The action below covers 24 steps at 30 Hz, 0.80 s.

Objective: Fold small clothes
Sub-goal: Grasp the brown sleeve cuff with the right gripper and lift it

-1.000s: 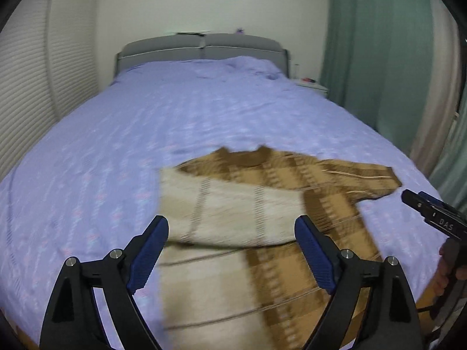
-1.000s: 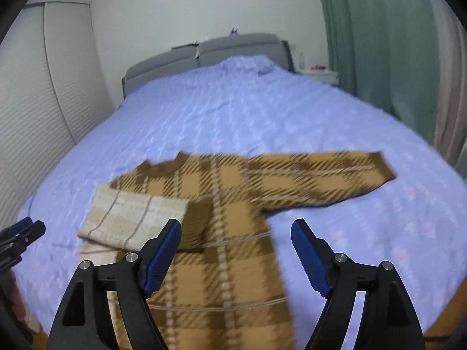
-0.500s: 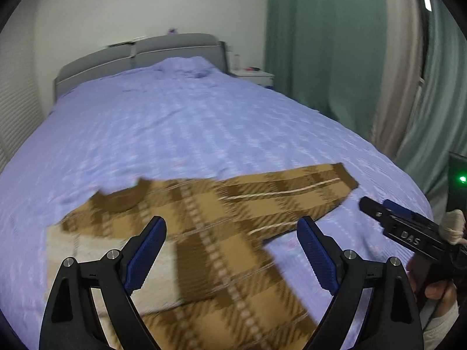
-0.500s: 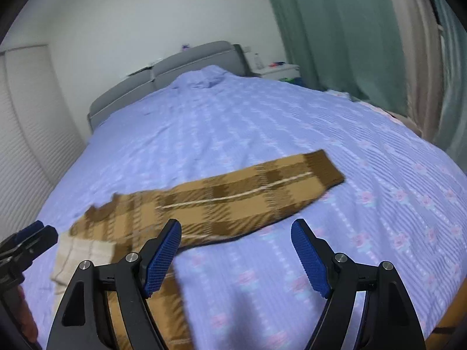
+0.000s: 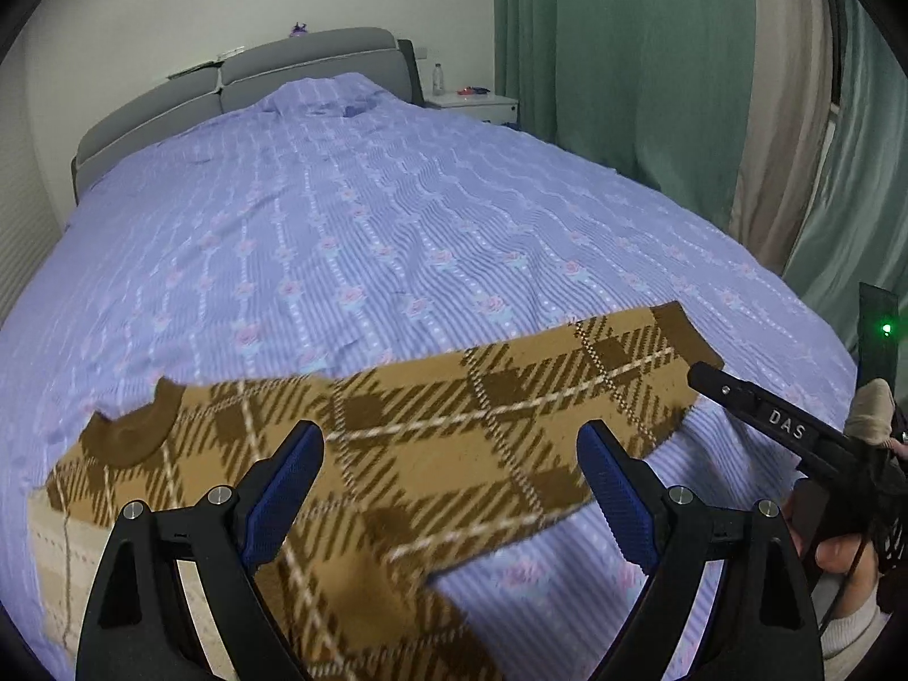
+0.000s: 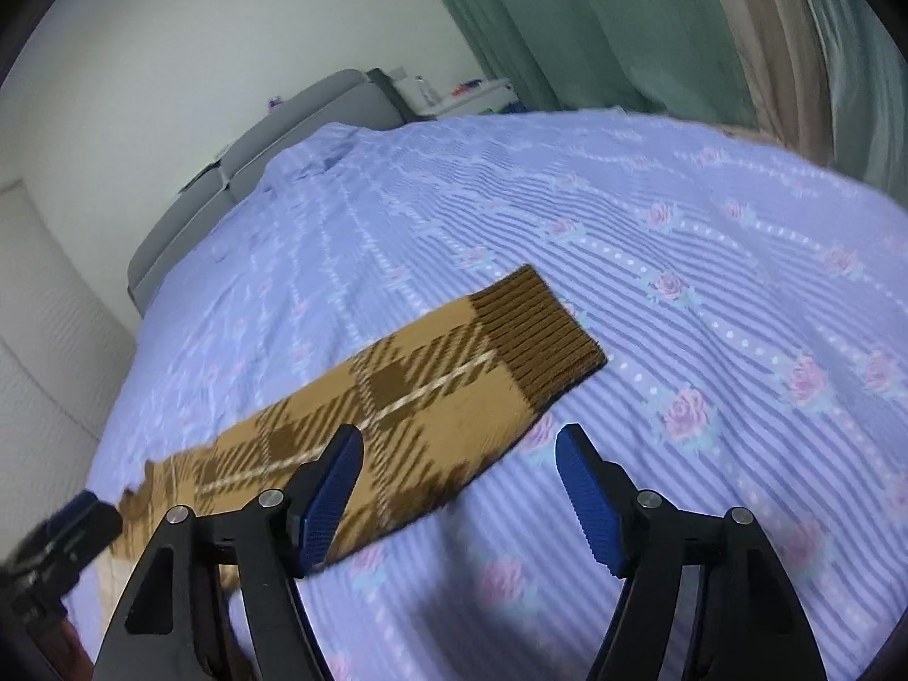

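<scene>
A small brown plaid sweater point(image 5: 408, 471) lies flat on the lilac bed cover point(image 5: 397, 215), its right sleeve point(image 6: 397, 397) stretched out toward the bed's right side. The sleeve ends in a dark ribbed cuff point(image 6: 539, 335). My left gripper point(image 5: 448, 488) hovers open over the sweater's shoulder and upper sleeve, gripping nothing. My right gripper point(image 6: 459, 488) hangs just short of the cuff end, its jaws closing with only bed cover and the sleeve's edge under them. In the left wrist view the right gripper point(image 5: 766, 420) shows as a black finger over the cuff.
A grey headboard point(image 5: 238, 74) and white nightstand point(image 5: 476, 105) stand at the far end. Green and beige curtains point(image 5: 652, 85) hang along the right. The beige folded-over left part of the sweater point(image 5: 51, 567) lies at the lower left.
Both grippers have swung rightward along the sweater, from its body out along the right sleeve, and sunk a little. The right gripper's jaws have narrowed slightly.
</scene>
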Available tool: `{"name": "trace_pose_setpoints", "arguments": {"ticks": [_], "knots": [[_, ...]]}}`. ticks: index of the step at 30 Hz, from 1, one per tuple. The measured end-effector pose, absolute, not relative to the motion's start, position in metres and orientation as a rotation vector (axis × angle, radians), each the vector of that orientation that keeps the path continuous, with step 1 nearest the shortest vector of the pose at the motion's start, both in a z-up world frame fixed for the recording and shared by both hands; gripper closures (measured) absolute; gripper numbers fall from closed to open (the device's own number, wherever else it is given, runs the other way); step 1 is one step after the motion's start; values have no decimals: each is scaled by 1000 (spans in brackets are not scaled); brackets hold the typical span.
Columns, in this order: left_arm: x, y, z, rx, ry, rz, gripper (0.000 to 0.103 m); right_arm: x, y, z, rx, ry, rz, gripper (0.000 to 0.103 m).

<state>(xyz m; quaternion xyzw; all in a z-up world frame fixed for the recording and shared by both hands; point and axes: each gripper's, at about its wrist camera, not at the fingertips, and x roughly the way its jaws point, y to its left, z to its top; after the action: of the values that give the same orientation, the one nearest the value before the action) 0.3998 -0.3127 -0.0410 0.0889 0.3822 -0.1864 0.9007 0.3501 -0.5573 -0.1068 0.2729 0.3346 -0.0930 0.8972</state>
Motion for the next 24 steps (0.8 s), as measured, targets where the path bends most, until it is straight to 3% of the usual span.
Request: {"name": "trace_pose_setpoints", "arguments": {"ticks": [2, 10, 12, 15, 17, 24], "knots": [[405, -319, -44, 178, 802, -393, 11, 360, -566, -118, 605, 714, -199, 39], [407, -311, -55, 154, 821, -391, 11, 383, -580, -145, 665, 744, -225, 42], [407, -307, -57, 146, 831, -387, 11, 390, -576, -146, 634, 749, -241, 46], [404, -299, -55, 144, 831, -378, 11, 398, -572, -147, 586, 757, -276, 62], [402, -290, -52, 148, 820, -367, 11, 399, -573, -142, 572, 756, -291, 87], [389, -238, -34, 113, 795, -300, 11, 389, -550, -81, 466, 651, -245, 92]]}}
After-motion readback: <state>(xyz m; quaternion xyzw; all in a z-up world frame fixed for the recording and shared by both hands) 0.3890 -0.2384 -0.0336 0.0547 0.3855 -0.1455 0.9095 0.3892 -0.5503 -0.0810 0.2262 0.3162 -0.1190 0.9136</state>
